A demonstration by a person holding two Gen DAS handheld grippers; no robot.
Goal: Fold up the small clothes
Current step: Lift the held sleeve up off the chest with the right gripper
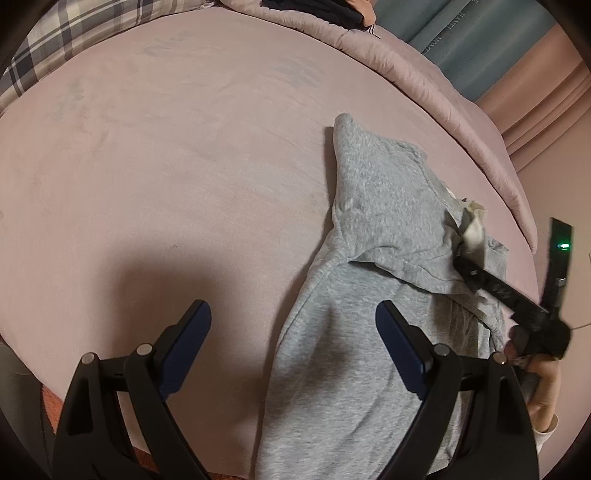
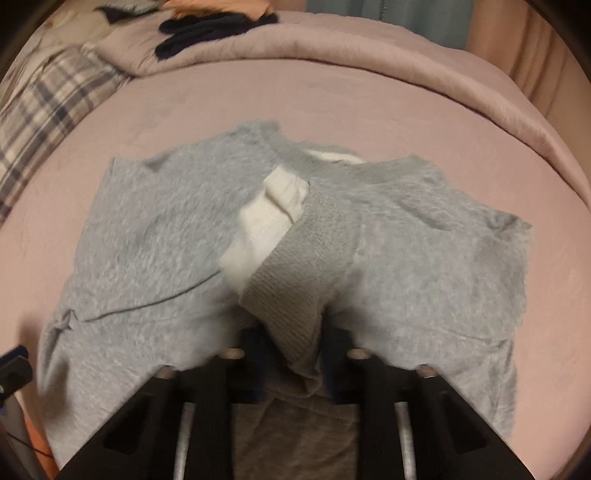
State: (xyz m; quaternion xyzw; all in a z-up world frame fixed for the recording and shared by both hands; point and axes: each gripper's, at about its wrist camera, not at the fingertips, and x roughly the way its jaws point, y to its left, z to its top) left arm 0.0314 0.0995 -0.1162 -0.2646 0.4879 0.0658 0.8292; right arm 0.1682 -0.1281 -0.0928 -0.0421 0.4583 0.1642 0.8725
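Grey sweatshirt (image 2: 155,229) lying on a pink bedsheet (image 1: 166,166), partly folded. Right gripper (image 2: 291,354), nearest the lens in its own view, with fingers clenched on the ribbed cuff (image 2: 295,266) of a sleeve; white lining (image 2: 266,218) exposed just beyond. Left gripper (image 1: 293,343) with fingers released and spread wide, above the sheet and the garment's left edge, holding nothing. Farther back: plaid pillow (image 1: 55,44), rumpled pink quilt (image 2: 332,48), dark clothing (image 2: 207,31).

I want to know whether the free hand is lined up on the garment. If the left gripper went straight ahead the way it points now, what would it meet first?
Probably the pink bedsheet, not the grey sweatshirt: the open left gripper has only its right finger over the sweatshirt's edge. Depth is unclear.
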